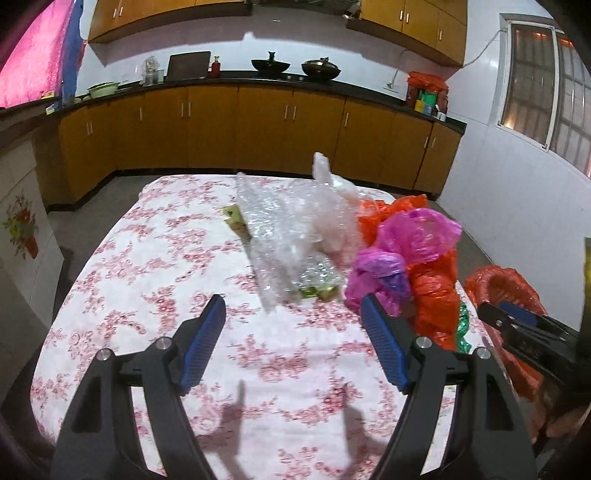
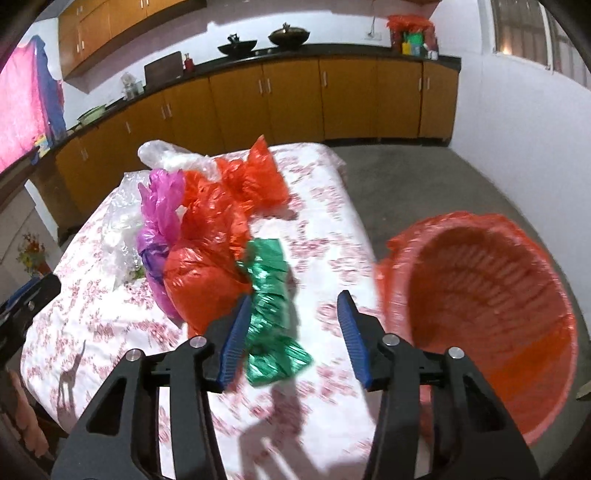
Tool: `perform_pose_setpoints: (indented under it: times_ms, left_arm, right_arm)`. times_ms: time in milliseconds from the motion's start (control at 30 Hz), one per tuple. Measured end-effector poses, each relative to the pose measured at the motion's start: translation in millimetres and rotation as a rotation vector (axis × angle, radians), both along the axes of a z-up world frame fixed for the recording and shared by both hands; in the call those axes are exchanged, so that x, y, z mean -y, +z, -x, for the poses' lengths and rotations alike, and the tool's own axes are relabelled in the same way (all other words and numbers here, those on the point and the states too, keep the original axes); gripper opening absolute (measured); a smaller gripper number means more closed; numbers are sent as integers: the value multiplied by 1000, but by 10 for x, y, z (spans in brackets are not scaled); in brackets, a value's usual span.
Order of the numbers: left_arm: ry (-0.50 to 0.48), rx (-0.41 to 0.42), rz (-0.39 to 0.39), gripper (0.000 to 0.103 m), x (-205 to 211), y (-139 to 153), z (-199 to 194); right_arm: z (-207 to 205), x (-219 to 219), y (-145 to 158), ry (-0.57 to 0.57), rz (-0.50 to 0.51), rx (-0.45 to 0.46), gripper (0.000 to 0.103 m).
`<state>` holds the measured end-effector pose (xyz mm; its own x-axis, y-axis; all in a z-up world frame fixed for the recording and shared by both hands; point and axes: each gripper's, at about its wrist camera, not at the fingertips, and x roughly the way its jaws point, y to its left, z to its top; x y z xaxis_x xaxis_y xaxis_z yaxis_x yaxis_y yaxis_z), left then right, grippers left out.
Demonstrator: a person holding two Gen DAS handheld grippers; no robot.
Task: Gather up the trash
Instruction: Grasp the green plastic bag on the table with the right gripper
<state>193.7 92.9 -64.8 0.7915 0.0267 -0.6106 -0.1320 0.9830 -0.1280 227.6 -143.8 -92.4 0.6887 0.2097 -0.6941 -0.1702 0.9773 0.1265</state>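
Risk: right gripper [image 2: 293, 332], jaws spread w/ green foil wrapper [image 2: 271, 314] loose between, could snag red bag [image 2: 207, 273]; left gripper [image 1: 293, 343] spread, empty

A home kitchen. Yellow-brown lower cupboards [image 1: 258, 125] run along the far wall under a dark worktop [image 1: 258, 79], with matching wall cupboards [image 1: 166, 18] at the top of the frame. Two woks [image 1: 320, 68] sit on the worktop at upper centre, a green basin [image 1: 103, 88] at upper left, and a barred window [image 1: 546, 92] at upper right.
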Motion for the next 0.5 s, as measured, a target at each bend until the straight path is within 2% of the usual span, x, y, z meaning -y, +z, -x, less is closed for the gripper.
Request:
perform_pose_setpoints:
  times_ms: [267,333,500]
  left_arm:
    - [9,-11,22,75,-89,-82,13]
    - [2,-13,22,75,-65,-82,16]
    - [-43,-19,40,75,72,-77,3]
  right_arm:
    - [-203,-206,-296,35,43,-94,41]
    - [-219,-218,-334,42,31,-103,29]
    - [-181,-138,-309,36,12,-101,24]
